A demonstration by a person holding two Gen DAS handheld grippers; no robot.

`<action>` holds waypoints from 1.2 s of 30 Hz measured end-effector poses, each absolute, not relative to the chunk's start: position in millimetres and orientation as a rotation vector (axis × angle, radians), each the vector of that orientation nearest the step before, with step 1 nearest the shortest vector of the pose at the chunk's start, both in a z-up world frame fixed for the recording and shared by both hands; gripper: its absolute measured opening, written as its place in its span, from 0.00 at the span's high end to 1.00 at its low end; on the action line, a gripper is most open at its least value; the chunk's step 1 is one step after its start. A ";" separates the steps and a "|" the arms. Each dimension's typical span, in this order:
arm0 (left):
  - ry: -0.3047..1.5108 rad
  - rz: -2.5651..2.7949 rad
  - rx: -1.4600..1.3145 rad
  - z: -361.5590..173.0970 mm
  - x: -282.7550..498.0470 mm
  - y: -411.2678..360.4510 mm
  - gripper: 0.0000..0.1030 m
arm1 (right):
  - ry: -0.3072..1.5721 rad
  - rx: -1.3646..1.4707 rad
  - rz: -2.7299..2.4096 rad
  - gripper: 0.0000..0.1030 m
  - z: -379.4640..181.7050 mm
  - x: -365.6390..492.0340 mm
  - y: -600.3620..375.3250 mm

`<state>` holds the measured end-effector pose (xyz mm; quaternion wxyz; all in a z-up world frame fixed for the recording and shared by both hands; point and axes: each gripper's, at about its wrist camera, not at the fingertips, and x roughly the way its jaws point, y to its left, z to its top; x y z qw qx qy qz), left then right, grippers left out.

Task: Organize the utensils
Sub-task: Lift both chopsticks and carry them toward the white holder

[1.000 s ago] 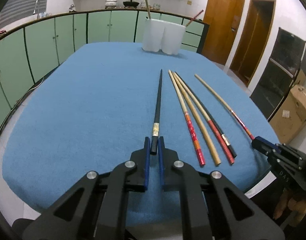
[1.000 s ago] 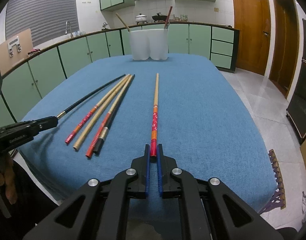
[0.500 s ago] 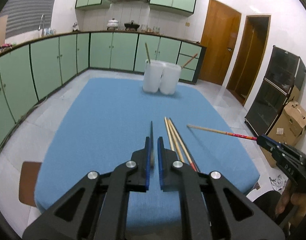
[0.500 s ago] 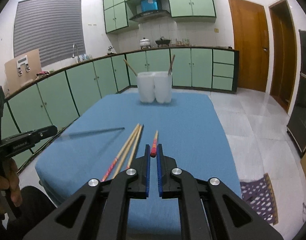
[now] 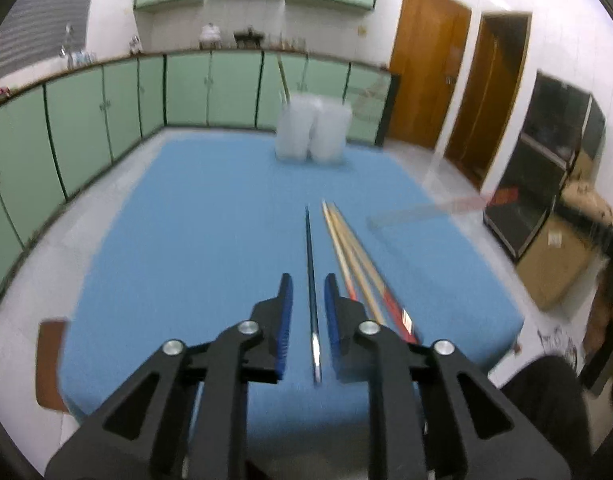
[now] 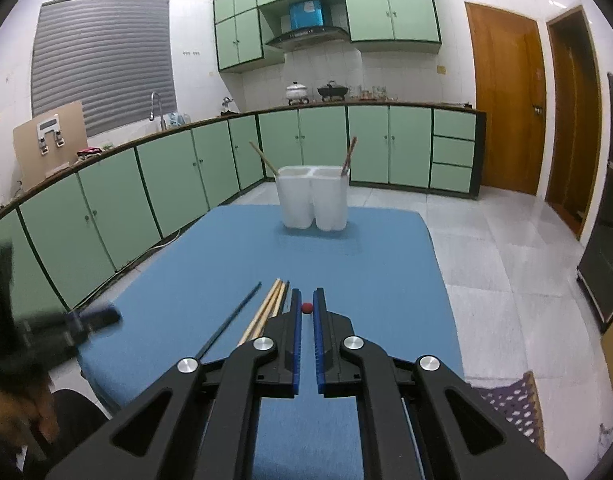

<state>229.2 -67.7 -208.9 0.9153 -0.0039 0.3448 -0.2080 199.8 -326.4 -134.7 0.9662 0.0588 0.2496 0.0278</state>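
Note:
My left gripper (image 5: 308, 280) hangs above the blue table's near edge with its jaws opening. The black chopstick (image 5: 311, 280) shows in the gap, and neither pad touches it. In the right wrist view the black chopstick (image 6: 234, 318) lies on the cloth, apart from the blurred left gripper (image 6: 100, 316). My right gripper (image 6: 306, 292) is shut on a red-ended chopstick (image 6: 306, 308), seen end-on and held in the air. That same red-ended chopstick (image 5: 430, 212) is a blur in the left wrist view. A bundle of chopsticks (image 5: 354, 256) lies beside the black one. The white two-cup holder (image 6: 312, 200) stands at the far end with one stick in each cup.
The blue cloth table (image 6: 366, 260) is ringed by tiled floor and green cabinets (image 6: 166, 184). A brown seat (image 5: 50, 364) stands at the near left corner. A cardboard box (image 5: 562, 268) and dark shelving are on the right. A rug (image 6: 514, 404) lies on the floor.
Both grippers rose from the table, each with a chopstick. Since half a second ago the left jaws have parted and the black chopstick has left their grip. The right still holds its chopstick.

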 end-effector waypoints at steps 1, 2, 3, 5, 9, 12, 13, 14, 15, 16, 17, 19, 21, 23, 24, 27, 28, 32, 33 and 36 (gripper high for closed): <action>0.731 -0.427 -0.002 -219.1 227.7 -69.3 0.81 | 0.503 0.123 0.054 0.95 -134.9 198.6 -327.8; 0.764 -0.432 0.009 -234.1 225.8 -74.1 0.79 | 0.501 0.128 0.053 0.95 -135.8 197.4 -328.8; 0.789 -0.433 0.023 -246.2 224.3 -78.7 0.79 | 0.499 0.133 0.053 0.95 -135.8 197.0 -329.8; 0.823 -0.434 0.053 -262.7 224.6 -85.9 0.75 | 0.497 0.140 0.053 0.95 -135.5 197.4 -331.8; 0.833 -0.425 0.095 -276.3 224.1 -93.7 0.63 | 0.495 0.150 0.057 0.95 -133.9 196.5 -335.1; 0.833 -0.424 0.100 -276.9 226.9 -95.2 0.67 | 0.491 0.150 0.061 0.95 -132.7 195.1 -333.5; 0.834 -0.416 0.096 -277.0 228.2 -94.6 0.72 | 0.489 0.151 0.061 0.95 -132.5 194.7 -333.1; 0.837 -0.415 0.091 -277.1 228.1 -95.5 0.86 | 0.488 0.152 0.061 0.95 -133.1 194.6 -332.6; 0.843 -0.413 0.082 -278.1 227.7 -94.5 0.92 | 0.488 0.153 0.061 0.95 -133.7 193.9 -332.6; 0.846 -0.410 0.076 -277.9 229.3 -93.0 0.94 | 0.487 0.154 0.060 0.95 -134.2 192.8 -333.2; 0.848 -0.409 0.069 -277.1 230.4 -91.8 0.94 | 0.487 0.154 0.060 0.95 -134.3 192.7 -333.3; 0.846 -0.408 0.067 -276.2 229.5 -91.3 0.94 | 0.487 0.154 0.058 0.95 -134.4 192.0 -333.6; 0.846 -0.412 0.052 -271.0 227.0 -88.1 0.94 | 0.488 0.150 0.057 0.95 -134.1 191.9 -333.6; 0.833 -0.411 0.036 -262.9 226.3 -86.0 0.94 | 0.488 0.148 0.055 0.95 -133.1 194.0 -334.1; 0.827 -0.413 0.027 -257.7 226.3 -85.1 0.94 | 0.487 0.147 0.055 0.95 -132.5 194.0 -334.1; 0.792 -0.413 -0.003 -234.2 226.9 -80.8 0.94 | 0.482 0.141 0.057 0.95 -129.6 194.9 -332.4; 0.772 -0.413 -0.020 -220.6 228.1 -77.9 0.94 | 0.480 0.139 0.056 0.95 -128.8 195.3 -332.1; 0.701 -0.410 -0.039 -179.2 235.1 -74.1 0.95 | 0.472 0.127 0.062 0.95 -123.5 198.7 -329.7; 0.686 -0.411 -0.045 -170.1 237.5 -72.9 0.95 | 0.470 0.123 0.064 0.95 -121.9 199.8 -328.8; 0.641 -0.415 -0.050 -143.2 248.1 -72.0 0.95 | 0.467 0.104 0.070 0.95 -115.6 205.6 -325.6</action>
